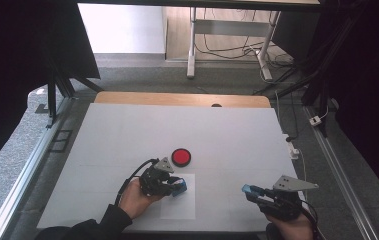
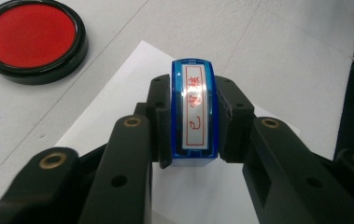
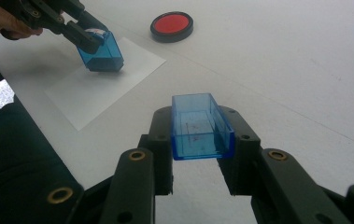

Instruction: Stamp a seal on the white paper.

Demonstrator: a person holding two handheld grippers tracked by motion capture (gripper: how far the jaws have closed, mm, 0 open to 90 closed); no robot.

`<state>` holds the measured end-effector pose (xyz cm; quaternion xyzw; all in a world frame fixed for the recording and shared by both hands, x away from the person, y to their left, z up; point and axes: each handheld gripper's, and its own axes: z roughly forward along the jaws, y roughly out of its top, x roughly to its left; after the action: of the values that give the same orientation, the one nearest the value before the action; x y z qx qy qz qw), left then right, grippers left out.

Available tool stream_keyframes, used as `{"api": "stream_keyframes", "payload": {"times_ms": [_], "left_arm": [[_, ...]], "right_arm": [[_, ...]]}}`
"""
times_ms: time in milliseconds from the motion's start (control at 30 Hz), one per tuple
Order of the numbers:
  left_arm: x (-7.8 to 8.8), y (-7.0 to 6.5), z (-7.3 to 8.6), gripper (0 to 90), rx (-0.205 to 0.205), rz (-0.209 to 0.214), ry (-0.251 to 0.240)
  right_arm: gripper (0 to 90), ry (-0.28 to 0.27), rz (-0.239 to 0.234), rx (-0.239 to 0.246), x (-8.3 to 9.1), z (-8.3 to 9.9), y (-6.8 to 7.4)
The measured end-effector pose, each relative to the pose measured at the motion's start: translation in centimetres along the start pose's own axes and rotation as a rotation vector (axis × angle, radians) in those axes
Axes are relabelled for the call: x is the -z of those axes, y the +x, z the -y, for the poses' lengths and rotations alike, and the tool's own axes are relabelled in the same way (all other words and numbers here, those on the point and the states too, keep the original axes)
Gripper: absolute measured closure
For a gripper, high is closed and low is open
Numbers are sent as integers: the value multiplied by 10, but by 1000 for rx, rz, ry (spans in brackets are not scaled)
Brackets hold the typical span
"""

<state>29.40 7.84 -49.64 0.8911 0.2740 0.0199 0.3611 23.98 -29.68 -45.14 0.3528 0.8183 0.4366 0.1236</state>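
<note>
Blue translucent plastic stamp (image 1: 179, 187), held in the left gripper (image 1: 173, 184) over a white paper sheet (image 1: 179, 207) on the grey table (image 1: 127, 135); high view also lists a red ink pad (image 1: 181, 157) in a black case just beyond the sheet, and the right gripper (image 1: 251, 192) well apart to the right, clamped on a blue cap (image 1: 247, 189). Left gripper view: jaws closed on the stamp (image 2: 194, 116) from both sides, its label with red characters facing the camera, paper sheet (image 2: 118, 112) beneath, ink pad (image 2: 31, 37) upper left. Right gripper view: jaws closed on the open, hollow cap (image 3: 200, 126); farther off, the left gripper (image 3: 83, 37) holds the stamp (image 3: 101, 52) tilted, its base at the sheet (image 3: 100, 88); whether it touches cannot be told.
</note>
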Motion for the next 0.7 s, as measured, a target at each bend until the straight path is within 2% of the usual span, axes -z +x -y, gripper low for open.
{"api": "stream_keyframes", "payload": {"times_ms": [433, 567, 700], "left_arm": [[-5, -2, 0, 705, -7, -13, 38], [-6, -4, -1, 707, -25, -21, 47], [-6, -9, -1, 707, -52, -47, 51]], "right_arm": [[682, 0, -1, 0, 0, 0, 0], [682, 1, 0, 0, 0, 0, 0], [682, 1, -1, 0, 0, 0, 0]]}}
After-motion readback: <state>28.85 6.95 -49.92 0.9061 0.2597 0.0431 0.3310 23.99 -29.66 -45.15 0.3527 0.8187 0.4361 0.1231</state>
